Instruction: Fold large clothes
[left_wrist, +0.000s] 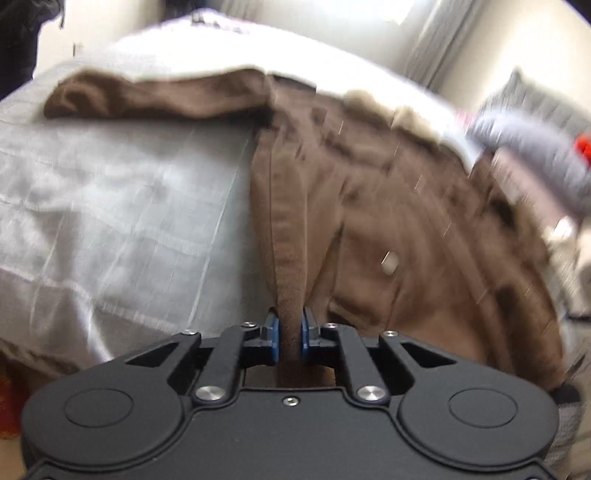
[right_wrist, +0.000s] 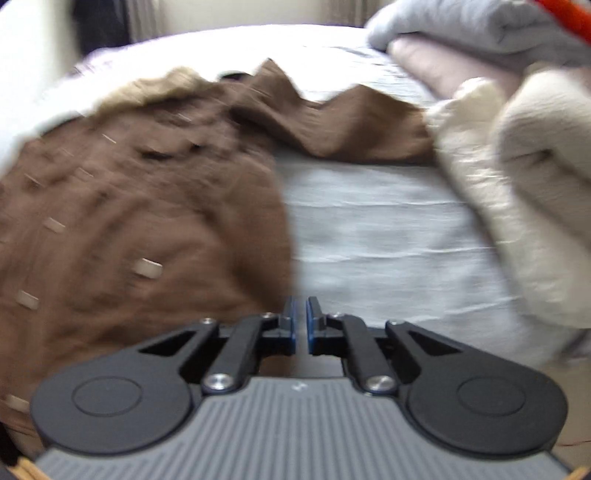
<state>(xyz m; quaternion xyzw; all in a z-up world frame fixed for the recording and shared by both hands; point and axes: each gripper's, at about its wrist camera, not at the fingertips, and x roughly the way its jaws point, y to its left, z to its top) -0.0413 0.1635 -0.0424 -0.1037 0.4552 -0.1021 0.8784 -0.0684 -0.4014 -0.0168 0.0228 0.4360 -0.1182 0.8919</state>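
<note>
A large brown jacket (left_wrist: 388, 206) with pale toggles and a fur-trimmed collar lies spread on a bed covered in a light grey sheet (left_wrist: 122, 206). One sleeve (left_wrist: 155, 96) stretches to the left. My left gripper (left_wrist: 290, 328) is shut on a fold of the jacket's left hem edge, which rises between the blue pads. In the right wrist view the jacket (right_wrist: 140, 206) fills the left half and its other sleeve (right_wrist: 343, 122) lies across the sheet (right_wrist: 388, 236). My right gripper (right_wrist: 300, 317) is nearly shut with a narrow gap, at the jacket's right hem edge; no cloth shows between the pads.
A pile of folded clothes sits at the right: a cream garment (right_wrist: 517, 177), a grey one (right_wrist: 472, 26) and a pinkish one beneath. The grey garment also shows in the left wrist view (left_wrist: 535, 155). Curtains and a bright window stand behind the bed.
</note>
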